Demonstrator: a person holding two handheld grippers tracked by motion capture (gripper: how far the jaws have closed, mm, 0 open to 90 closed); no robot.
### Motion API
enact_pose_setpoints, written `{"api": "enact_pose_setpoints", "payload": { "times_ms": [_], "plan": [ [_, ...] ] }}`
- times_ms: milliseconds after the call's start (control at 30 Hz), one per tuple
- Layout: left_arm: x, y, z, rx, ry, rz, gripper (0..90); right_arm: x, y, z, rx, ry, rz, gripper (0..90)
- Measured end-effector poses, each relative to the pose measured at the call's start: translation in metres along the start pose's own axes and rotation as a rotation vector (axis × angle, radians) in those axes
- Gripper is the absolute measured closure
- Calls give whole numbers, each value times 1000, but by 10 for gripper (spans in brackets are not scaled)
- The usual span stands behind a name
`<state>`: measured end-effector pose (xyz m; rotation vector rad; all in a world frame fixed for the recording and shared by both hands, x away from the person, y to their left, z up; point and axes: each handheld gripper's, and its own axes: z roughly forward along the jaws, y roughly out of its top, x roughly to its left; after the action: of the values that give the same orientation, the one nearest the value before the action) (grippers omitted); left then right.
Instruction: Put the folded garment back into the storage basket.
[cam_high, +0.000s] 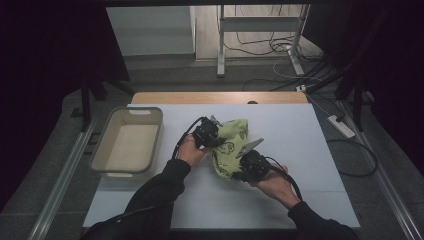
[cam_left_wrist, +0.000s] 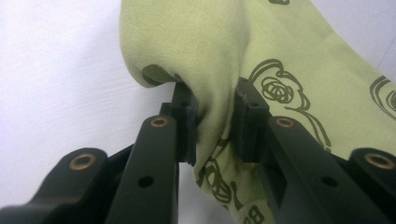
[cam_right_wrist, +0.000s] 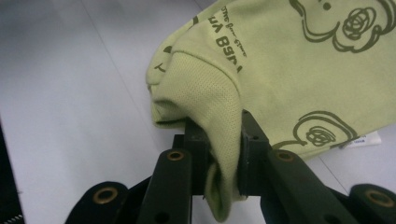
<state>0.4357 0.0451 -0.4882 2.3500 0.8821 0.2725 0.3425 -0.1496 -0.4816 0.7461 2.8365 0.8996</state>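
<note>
At the centre of the white bench (cam_high: 300, 150), a light green printed cloth (cam_high: 231, 145) hangs bunched between two hand-held tongs. Left tongs (cam_left_wrist: 215, 123) are clamped on a gathered fold of the cloth at its nine-o'clock side; right tongs (cam_right_wrist: 223, 149) are clamped on a folded edge at its five-o'clock corner, where a mesh-like inner face shows. A small white label (cam_right_wrist: 362, 139) lies at the cloth's lower hem in the right gripper view. A beige tub (cam_high: 127, 142) stands on the bench at nine o'clock of the cloth, well apart from it. Judged from its folds, the cloth is light, soft and limp: it will sag and drape, not hold shape. Hold is best taken at edges or corners, pinching several layers so the fabric does not slip free.
</note>
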Motion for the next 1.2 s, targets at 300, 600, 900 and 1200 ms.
{"api": "enact_pose_setpoints", "payload": {
  "times_ms": [300, 600, 900, 1200],
  "plan": [
    [-4, 0, -19, -28, 28, 6, 731, 8, 6, -12, -58, 13, -11, 772],
    [-5, -2, -34, -36, 48, 7, 731, 16, 13, -18, -90, 26, -24, 772],
    [-4, -5, -49, -38, 72, 14, 730, 23, 21, -22, -121, 44, -39, 772],
    [-3, -9, -65, -43, 104, 20, 730, 30, 31, -23, -139, 75, -40, 772]
  ]
}}
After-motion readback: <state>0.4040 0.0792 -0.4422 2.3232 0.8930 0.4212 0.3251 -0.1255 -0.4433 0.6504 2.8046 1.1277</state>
